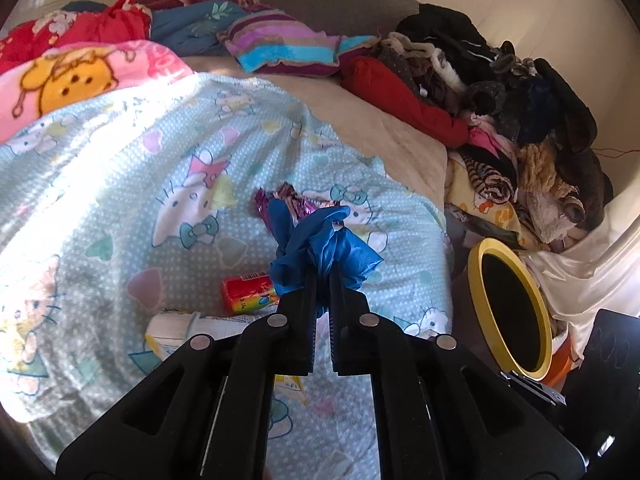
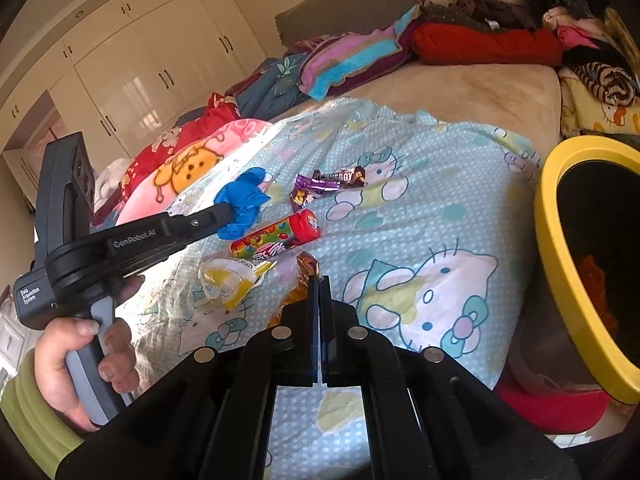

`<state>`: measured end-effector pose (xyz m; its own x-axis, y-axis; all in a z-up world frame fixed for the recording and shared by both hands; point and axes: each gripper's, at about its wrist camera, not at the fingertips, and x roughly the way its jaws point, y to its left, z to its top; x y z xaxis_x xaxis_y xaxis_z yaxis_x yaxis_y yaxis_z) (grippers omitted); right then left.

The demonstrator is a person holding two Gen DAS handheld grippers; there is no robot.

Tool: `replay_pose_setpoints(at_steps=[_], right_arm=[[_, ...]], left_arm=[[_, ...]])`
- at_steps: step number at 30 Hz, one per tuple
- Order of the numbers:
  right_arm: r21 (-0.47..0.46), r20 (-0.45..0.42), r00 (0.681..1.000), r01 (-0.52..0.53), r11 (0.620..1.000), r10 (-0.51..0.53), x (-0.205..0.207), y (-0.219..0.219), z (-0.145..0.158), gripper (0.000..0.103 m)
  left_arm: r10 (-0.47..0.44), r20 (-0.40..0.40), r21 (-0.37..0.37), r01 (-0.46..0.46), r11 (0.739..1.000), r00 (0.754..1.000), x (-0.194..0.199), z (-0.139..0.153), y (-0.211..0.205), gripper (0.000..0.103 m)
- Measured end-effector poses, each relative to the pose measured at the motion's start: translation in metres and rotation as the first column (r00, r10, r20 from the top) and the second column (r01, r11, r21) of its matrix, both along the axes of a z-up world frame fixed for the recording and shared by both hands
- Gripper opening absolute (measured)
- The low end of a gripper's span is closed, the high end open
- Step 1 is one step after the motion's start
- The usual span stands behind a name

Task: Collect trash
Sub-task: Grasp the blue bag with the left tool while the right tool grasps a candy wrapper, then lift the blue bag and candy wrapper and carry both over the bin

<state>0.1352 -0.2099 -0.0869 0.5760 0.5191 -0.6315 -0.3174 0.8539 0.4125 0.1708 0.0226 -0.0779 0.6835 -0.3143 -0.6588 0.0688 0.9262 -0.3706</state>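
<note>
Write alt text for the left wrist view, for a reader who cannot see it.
The left gripper is shut on a crumpled blue disposable glove, held above a pale blue cartoon-cat bedsheet. On the sheet beyond lie a red candy tube and a purple foil wrapper; a yellow-rimmed trash bin stands open to the right.

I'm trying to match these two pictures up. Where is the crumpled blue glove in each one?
Left wrist view: the blue glove sits at the centre, pinched in the shut jaws of the left gripper.
Right wrist view: the glove is left of centre, at the tip of the left gripper reaching in from the left.
Shared landmark: the red candy tube, lying on the blanket close by the glove.
</note>
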Motion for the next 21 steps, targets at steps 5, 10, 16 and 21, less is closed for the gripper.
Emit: replay_pose_setpoints(at_steps=[5, 10, 16, 21], right_arm=[[0.011, 0.013, 1.000, 0.011, 1.000, -0.011, -0.002, -0.006, 0.007, 0.001], [0.020, 0.029, 0.999, 0.022, 1.000, -0.023, -0.005, -0.011, 0.015, 0.001], [0.036, 0.056, 0.997, 0.046, 0.998, -0.048, -0.007, -0.023, 0.028, 0.001], [0.046, 0.076, 0.995, 0.068, 0.997, -0.072, -0.010, -0.035, 0.037, 0.001]], left_arm=[[-0.003, 0.032, 0.001, 0.003, 1.000, 0.999, -0.004, 0.014, 0.000, 0.002], [-0.017, 0.049, -0.010, 0.017, 1.000, 0.999, -0.009, 0.025, -0.006, 0.002], [-0.045, 0.072, -0.008, 0.046, 0.999, 0.996, -0.016, 0.037, -0.020, 0.002], [-0.070, 0.085, -0.005, 0.070, 0.998, 0.994, -0.020, 0.045, -0.032, 0.002]])
